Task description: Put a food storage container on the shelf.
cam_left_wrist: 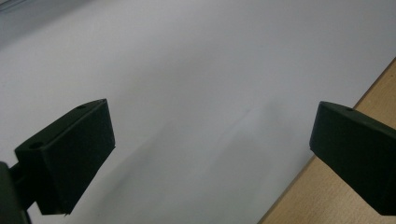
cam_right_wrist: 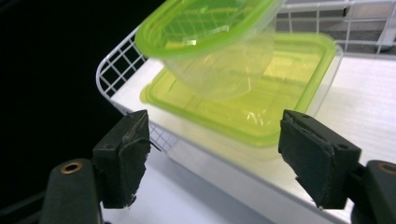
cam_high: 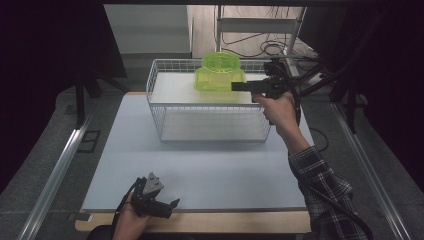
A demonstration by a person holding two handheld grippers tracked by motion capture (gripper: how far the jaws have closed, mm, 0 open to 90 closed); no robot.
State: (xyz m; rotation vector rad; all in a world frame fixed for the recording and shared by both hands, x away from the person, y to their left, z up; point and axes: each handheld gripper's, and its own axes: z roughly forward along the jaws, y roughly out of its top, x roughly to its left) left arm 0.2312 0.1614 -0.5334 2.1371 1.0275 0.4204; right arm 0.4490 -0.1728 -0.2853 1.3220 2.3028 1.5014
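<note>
A white wire basket (cam_high: 200,106) stands at the back of the table. Inside it, at the far end, a square clear container with a green lid (cam_high: 219,81) lies flat, and a round green-lidded tub (cam_high: 220,61) sits tilted on top of it. My right gripper (cam_high: 240,86) hovers over the basket's right side, pointing at them. In the right gripper view it (cam_right_wrist: 215,154) is open, short of the square container (cam_right_wrist: 266,98) and the round tub (cam_right_wrist: 210,28), with nothing between the jaws. My left gripper (cam_high: 169,205) rests open at the table's front edge, empty.
The basket's wire wall (cam_right_wrist: 114,70) curves round behind the containers. A white mat (cam_left_wrist: 187,70) covers the table, with a bare wood strip (cam_left_wrist: 322,196) along the front. Metal rails run on the floor at both sides, and cables lie behind the basket.
</note>
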